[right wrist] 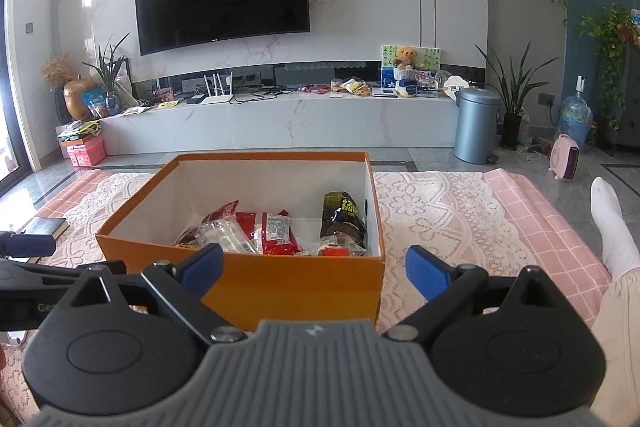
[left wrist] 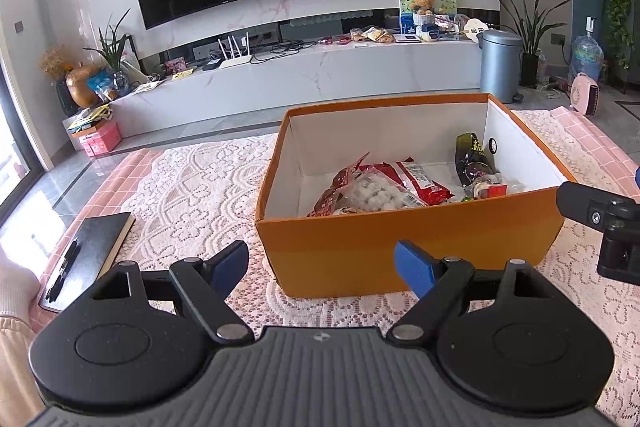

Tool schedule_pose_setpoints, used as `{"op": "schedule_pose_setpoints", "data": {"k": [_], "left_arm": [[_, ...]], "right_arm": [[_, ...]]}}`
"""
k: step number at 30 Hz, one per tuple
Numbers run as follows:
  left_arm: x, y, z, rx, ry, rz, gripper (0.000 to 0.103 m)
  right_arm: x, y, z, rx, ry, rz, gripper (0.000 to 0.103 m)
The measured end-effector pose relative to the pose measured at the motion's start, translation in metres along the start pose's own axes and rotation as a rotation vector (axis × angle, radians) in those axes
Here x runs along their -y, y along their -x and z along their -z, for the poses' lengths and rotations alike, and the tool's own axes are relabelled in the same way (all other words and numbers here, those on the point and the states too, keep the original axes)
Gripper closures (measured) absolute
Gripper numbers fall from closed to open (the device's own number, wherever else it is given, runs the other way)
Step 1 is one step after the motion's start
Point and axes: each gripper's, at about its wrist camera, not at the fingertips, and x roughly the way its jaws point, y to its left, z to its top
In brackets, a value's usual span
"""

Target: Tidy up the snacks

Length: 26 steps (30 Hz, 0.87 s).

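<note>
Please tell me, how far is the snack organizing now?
Done: the red snack bags and a dark packet already lie inside the orange box. In hand: nothing; left gripper and right gripper are open and empty. No loose snacks are visible on the cloth.

Black left claw point(left wrist: 320, 267), blue pads point(left wrist: 414, 269); white sock point(right wrist: 612, 223).

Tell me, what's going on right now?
Left gripper open, empty. Right gripper open, empty. Snack packets already inside orange box. Nothing blocking the box.
</note>
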Motion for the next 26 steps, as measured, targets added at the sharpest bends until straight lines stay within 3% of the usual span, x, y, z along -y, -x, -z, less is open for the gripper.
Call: {"op": "schedule_pose_setpoints", "data": {"k": [26], "left_arm": [[-0.011, 0.029, 0.0, 0.061, 0.026, 0.017, 0.006]], "right_arm": [[-0.011, 0.015, 0.0, 0.003, 0.041, 0.001, 0.006]]}}
